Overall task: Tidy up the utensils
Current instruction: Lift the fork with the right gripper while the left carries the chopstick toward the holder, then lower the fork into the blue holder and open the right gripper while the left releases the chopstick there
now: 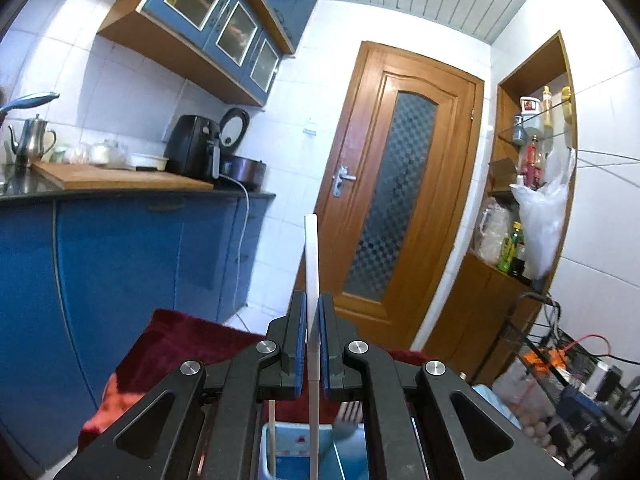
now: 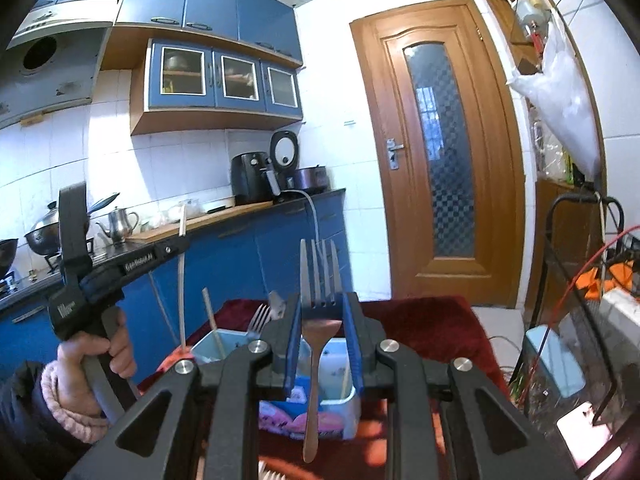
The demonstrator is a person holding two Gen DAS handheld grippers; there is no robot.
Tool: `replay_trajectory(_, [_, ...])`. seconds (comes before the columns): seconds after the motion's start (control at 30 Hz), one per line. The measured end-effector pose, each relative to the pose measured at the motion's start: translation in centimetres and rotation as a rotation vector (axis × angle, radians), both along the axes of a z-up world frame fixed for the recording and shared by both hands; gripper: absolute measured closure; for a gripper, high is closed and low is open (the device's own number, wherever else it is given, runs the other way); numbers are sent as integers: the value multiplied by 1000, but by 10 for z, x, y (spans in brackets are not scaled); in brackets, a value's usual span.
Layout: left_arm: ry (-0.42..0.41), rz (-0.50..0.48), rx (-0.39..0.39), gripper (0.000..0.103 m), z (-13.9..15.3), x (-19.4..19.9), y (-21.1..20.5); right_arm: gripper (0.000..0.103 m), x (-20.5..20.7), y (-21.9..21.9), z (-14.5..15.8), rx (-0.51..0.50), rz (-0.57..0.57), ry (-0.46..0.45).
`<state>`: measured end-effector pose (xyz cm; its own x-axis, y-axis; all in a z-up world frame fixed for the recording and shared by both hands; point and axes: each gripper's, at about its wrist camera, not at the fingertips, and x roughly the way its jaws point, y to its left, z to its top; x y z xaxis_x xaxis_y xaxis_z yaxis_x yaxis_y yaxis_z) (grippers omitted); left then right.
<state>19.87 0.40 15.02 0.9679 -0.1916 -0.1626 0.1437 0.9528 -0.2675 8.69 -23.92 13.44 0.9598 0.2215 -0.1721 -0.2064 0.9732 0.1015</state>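
Note:
My left gripper (image 1: pixel 312 312) is shut on a white chopstick (image 1: pixel 311 256) that stands upright, its lower end reaching down over a light blue utensil box (image 1: pixel 267 452). A second chopstick (image 1: pixel 272 436) and a fork (image 1: pixel 349 420) stand in that box. My right gripper (image 2: pixel 321 306) is shut on a metal fork (image 2: pixel 318 276), tines up, handle hanging over the same box (image 2: pixel 344 404). In the right wrist view the left gripper (image 2: pixel 168 250) shows at left with its chopstick (image 2: pixel 182 280). Another fork (image 2: pixel 258 320) and a chopstick (image 2: pixel 212 324) stand in the box.
The box sits on a dark red cloth (image 2: pixel 420 320). Blue cabinets and a counter (image 1: pixel 120 188) with a kettle, air fryer and cooker lie to the left. A wooden door (image 1: pixel 396 184) is ahead. A wire rack (image 2: pixel 580 320) with clutter stands at right.

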Motion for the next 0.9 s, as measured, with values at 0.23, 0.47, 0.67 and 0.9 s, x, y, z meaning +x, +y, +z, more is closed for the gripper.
replay_trajectory(0.23, [-32, 24, 8, 97, -15, 16, -7, 80, 23, -5, 12, 16, -39, -28])
replay_trajectory(0.47, [-38, 28, 20, 97, -34, 17, -9, 80, 54, 5, 9, -6, -64, -51])
replay_trajectory(0.67, [-29, 7, 45, 97, -48, 13, -14, 80, 70, 20, -11, -69, -57, -22])
replay_trajectory(0.9, [-8, -3, 61, 97, -57, 6, -13, 80, 76, 26, -33, -94, -22, 51])
